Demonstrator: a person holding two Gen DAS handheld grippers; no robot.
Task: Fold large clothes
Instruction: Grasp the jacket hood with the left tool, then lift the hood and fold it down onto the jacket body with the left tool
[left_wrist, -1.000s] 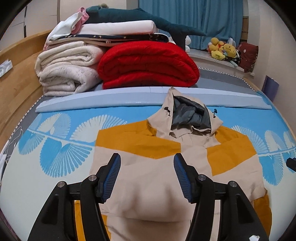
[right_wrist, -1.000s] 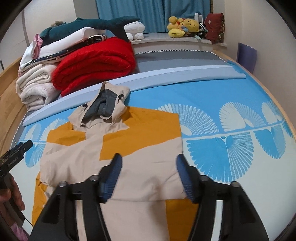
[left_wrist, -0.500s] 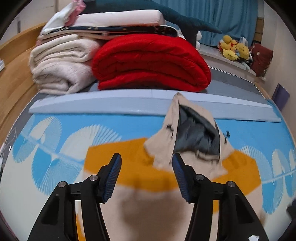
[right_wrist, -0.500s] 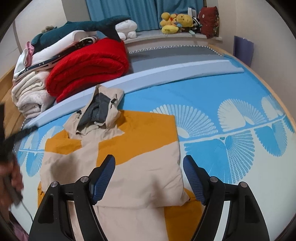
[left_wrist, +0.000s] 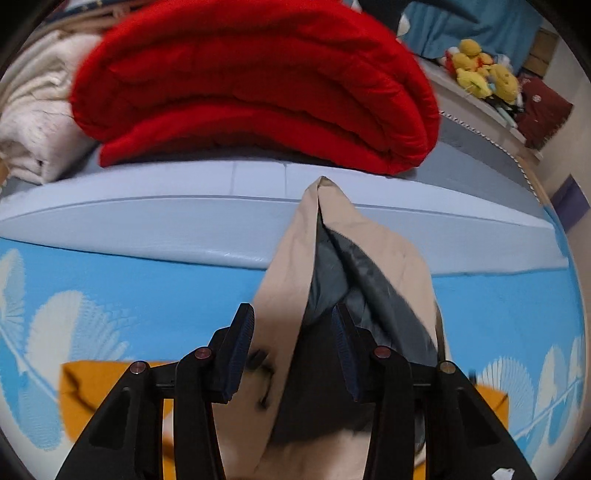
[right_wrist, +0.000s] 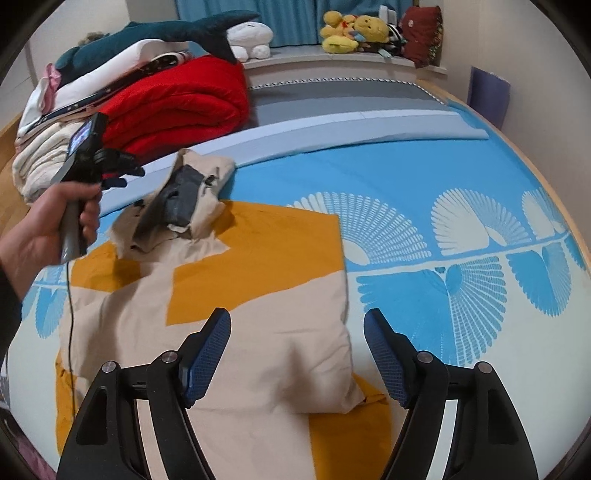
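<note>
A beige and orange hooded jacket (right_wrist: 258, 332) lies flat on the blue patterned bed sheet (right_wrist: 443, 177), sleeves folded in. Its grey-lined hood (left_wrist: 354, 258) points toward the stacked bedding. My left gripper (left_wrist: 291, 314) hangs low over the hood, jaws closing, with the hood's left beige flap between the pads but no pad pressing on it. In the right wrist view a hand holds that left gripper (right_wrist: 125, 175) beside the hood (right_wrist: 184, 199). My right gripper (right_wrist: 297, 317) hovers above the jacket's right edge, jaws wide and closing slightly, gripping nothing.
A folded red quilt (left_wrist: 258, 85) and cream blankets (left_wrist: 29, 122) are piled just beyond a pale blue strip (left_wrist: 147, 221). A shark plush (right_wrist: 166, 37) tops the pile. Plush toys (right_wrist: 354, 33) sit on the far ledge. Bare sheet stretches right of the jacket.
My left gripper has travelled forward from the jacket's chest to the hood, dropping lower, and its jaws have narrowed. The right gripper's jaws have widened and it has shifted slightly.
</note>
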